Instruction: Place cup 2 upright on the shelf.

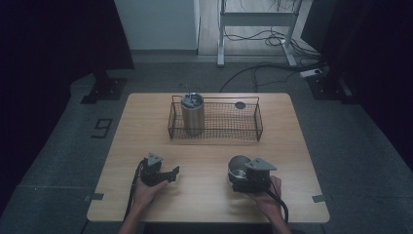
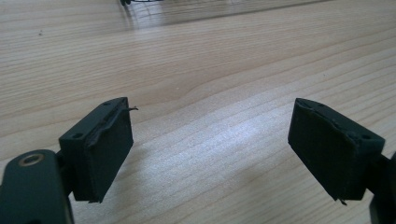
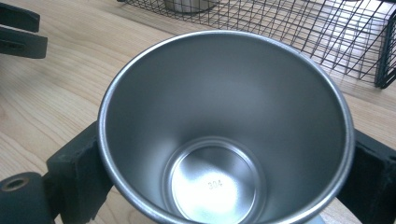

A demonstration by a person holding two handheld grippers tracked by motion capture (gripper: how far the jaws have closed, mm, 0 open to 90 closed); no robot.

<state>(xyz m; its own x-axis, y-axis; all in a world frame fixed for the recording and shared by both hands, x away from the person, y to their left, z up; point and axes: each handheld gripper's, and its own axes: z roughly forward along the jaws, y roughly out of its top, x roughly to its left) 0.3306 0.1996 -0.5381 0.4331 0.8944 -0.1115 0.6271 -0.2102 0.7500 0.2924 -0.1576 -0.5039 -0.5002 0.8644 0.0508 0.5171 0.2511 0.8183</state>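
Observation:
A shiny steel cup [image 1: 238,165] stands upright on the wooden table [image 1: 204,204] at the front right. My right gripper [image 1: 241,174] has a jaw on each side of it, pads pressed to the wall. In the right gripper view the cup [image 3: 224,116] is empty, and a black finger [image 3: 79,172] touches its left side. At the front left, my left gripper [image 1: 172,174] lies low over the table, pointing right. Its jaws stand wide apart in the left gripper view [image 2: 210,149] with bare wood between them.
A black wire basket [image 1: 258,119] sits at the middle back of the table. A tall steel canister [image 1: 193,114] stands at the basket's left end and a dark round disc [image 1: 240,105] lies near its back right. The basket [image 3: 303,32] is just beyond the cup.

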